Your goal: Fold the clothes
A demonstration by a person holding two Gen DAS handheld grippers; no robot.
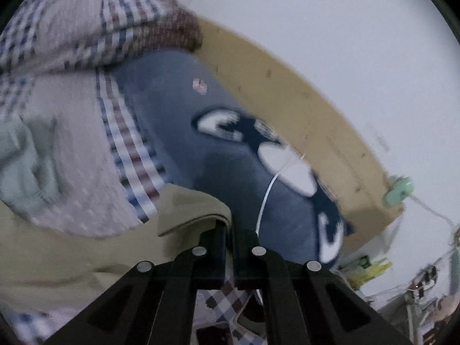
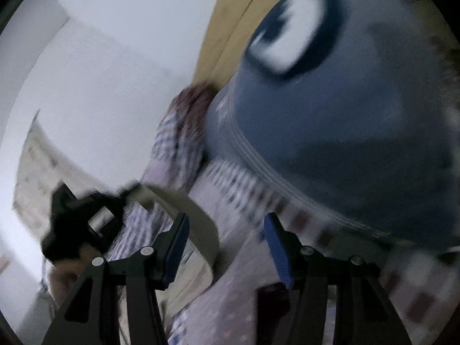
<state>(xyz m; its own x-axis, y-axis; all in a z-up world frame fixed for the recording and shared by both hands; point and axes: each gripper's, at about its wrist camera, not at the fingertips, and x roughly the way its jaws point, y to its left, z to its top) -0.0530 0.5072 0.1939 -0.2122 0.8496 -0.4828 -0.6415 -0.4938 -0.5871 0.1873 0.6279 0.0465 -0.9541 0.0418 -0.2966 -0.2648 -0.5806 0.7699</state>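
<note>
Left claw on beige cloth

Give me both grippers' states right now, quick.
Left gripper: shut on the edge of the beige garment.
Right gripper: open, nothing between its fingers; checked fabric lies behind the gap.

Dim, bluish, even light; heavy motion blur; fisheye-bent edges with dark corners.

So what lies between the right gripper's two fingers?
Nothing is gripped: in the right wrist view the right gripper stands open, with only checked fabric behind the gap and the beige garment beside it.
</note>
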